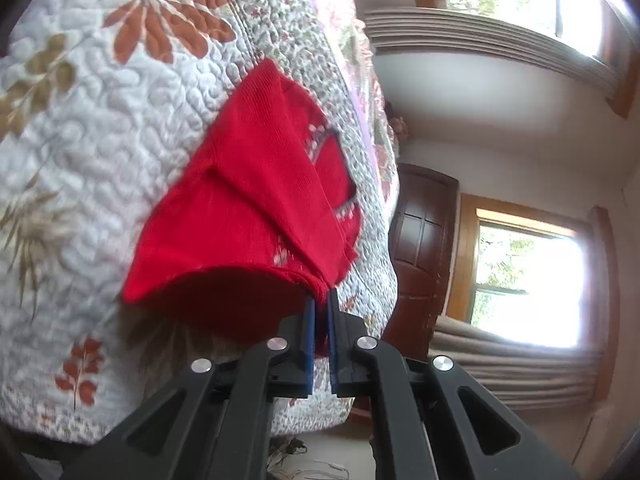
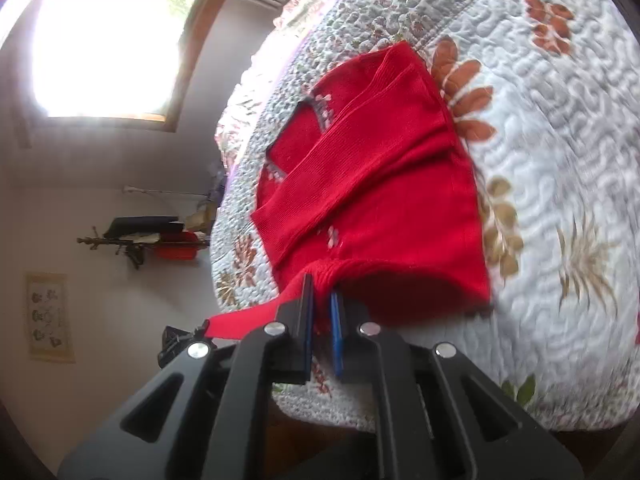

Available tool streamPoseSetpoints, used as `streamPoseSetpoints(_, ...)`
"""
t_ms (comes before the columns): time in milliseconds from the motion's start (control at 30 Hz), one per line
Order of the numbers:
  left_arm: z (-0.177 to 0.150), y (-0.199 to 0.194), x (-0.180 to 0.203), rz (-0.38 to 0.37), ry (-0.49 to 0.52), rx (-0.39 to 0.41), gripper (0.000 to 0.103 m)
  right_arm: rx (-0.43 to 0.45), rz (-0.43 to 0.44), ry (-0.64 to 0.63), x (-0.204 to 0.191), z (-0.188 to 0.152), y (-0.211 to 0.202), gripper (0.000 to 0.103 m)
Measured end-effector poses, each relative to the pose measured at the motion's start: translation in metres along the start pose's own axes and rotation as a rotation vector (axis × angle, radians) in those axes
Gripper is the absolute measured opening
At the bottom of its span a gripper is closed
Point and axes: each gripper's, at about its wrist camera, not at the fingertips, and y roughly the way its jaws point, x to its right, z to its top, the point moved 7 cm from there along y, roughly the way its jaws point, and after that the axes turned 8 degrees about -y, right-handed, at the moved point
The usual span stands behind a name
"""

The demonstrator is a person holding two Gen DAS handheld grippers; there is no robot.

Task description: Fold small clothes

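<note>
A small red knitted sweater with pale flower trim lies on a quilted floral bedspread, its sleeves folded across the body. My left gripper is shut on one corner of the near hem, which is lifted off the quilt. In the right wrist view the same red sweater spreads away from me, and my right gripper is shut on the other hem corner, with a strip of red fabric trailing out to the left of its fingers. The hem edge between the two corners arches up above the bedspread.
The bed's edge falls away just under both grippers. Beyond it stand a dark wooden door, bright windows with curtains, and a wall shelf holding dark and red items.
</note>
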Motion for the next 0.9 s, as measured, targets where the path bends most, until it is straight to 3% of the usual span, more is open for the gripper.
streamPoseSetpoints(200, 0.06, 0.049, -0.015, 0.068, -0.07, -0.001, 0.005, -0.045, -0.063, 0.045, 0.028, 0.05, 0.044, 0.006)
streamPoseSetpoints(467, 0.109, 0.102, -0.043, 0.161, -0.128, -0.01, 0.006, -0.107, -0.145, 0.068, 0.069, 0.09, 0.1, 0.007)
streamPoseSetpoints(533, 0.115, 0.109, -0.045, 0.167, -0.131, -0.014, 0.01, -0.118, -0.159, 0.063, 0.075, 0.096, 0.109, 0.013)
streamPoseSetpoints(600, 0.118, 0.109, -0.044, 0.171, -0.128, -0.01, 0.018, -0.113, -0.162, 0.056, 0.074, 0.1, 0.108, 0.029)
streamPoseSetpoints(667, 0.121, 0.102, -0.037, 0.175, -0.096, 0.008, 0.038, -0.087, -0.147, 0.038, 0.066, 0.105, 0.097, 0.038)
streamPoseSetpoints(700, 0.12, 0.098, -0.032, 0.175, -0.075, 0.016, 0.042, -0.071, -0.139, 0.025, 0.062, 0.107, 0.089, 0.038)
streamPoseSetpoints(800, 0.113, 0.081, -0.014, 0.212, 0.038, 0.019, 0.046, -0.05, -0.173, -0.053, 0.051, 0.115, 0.068, 0.038)
streamPoseSetpoints(900, 0.109, 0.08, 0.005, 0.302, 0.215, 0.002, 0.047, -0.073, -0.236, -0.167, 0.042, 0.118, 0.065, 0.038)
